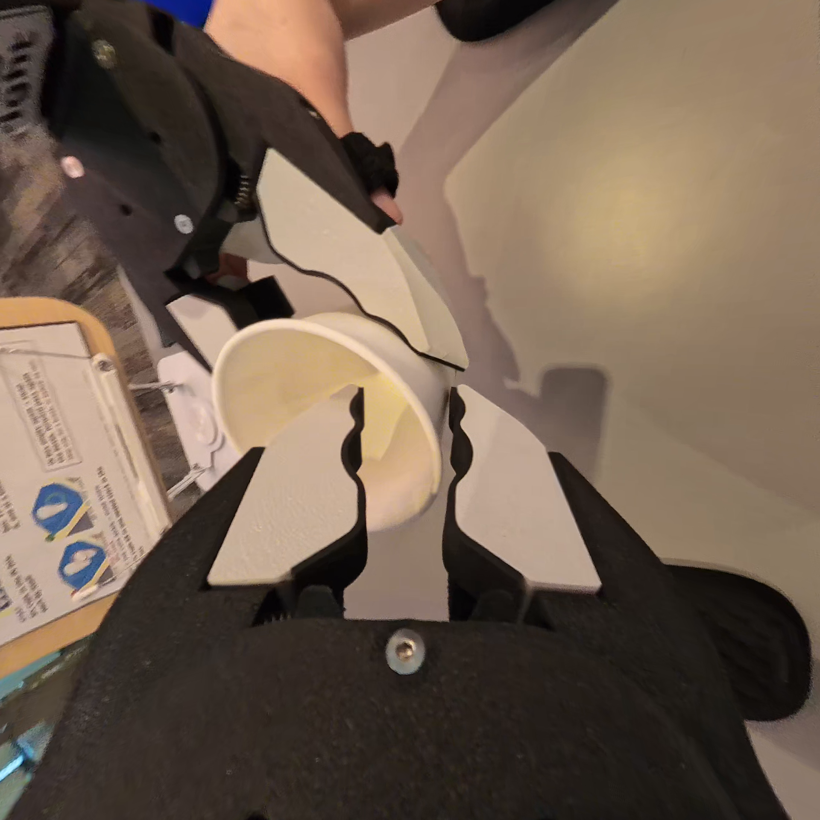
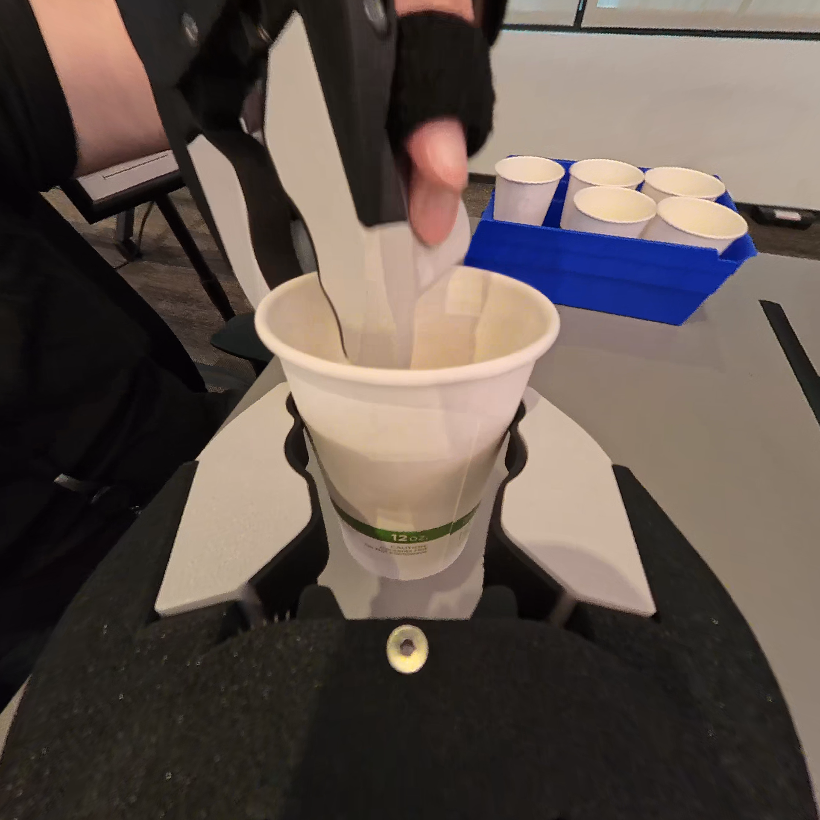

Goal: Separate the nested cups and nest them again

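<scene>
The right gripper (image 2: 406,448) pinches the body of a white paper cup (image 2: 401,426), held upright above the grey table (image 2: 665,443). The left gripper (image 1: 406,437) reaches down over its rim, one finger inside and one outside, jaws narrowly spread astride the wall; whether they grip it I cannot tell. This looks like the separating step, so next the left jaws must close on the inner cup's wall only and lift straight; the cup's green band carries print, and far right a blue bin (image 2: 590,270) holds five more cups.

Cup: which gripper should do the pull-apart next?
Left. The left gripper straddles the rim of the cup, one finger inside, not yet pinched. The right gripper clamps the body, so it likely anchors.
</scene>
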`<state>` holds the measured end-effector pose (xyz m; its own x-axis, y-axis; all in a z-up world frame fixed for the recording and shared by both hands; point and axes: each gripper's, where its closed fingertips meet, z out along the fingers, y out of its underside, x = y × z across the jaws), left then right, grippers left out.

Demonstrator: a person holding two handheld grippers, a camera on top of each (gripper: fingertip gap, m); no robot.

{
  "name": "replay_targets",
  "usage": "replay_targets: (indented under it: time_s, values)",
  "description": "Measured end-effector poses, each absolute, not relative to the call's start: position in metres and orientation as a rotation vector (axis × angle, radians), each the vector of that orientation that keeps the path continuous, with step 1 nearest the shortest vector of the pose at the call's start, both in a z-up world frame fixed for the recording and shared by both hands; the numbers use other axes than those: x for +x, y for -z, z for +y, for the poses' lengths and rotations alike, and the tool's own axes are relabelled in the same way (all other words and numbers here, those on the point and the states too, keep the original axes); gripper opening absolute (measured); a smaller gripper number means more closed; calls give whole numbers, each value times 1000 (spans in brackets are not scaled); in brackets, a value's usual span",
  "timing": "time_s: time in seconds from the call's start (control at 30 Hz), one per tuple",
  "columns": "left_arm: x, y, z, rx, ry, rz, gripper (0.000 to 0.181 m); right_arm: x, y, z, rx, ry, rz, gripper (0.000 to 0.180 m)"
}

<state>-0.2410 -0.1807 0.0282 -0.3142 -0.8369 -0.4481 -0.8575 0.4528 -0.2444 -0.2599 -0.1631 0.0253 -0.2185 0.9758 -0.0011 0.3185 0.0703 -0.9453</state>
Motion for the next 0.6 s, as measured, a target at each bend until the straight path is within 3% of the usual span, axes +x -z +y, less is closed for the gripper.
replay_targets:
  time_s: [0.27,0.6]
  values:
    - [-240,-55,-147,-1443,-225,1917,66,-232,-15,-112,-1449,-1136,-1440,88]
    - [-273,-127,-87,-1511,-225,1164,65,-124,-46,-49,-1610,-828,-977,88]
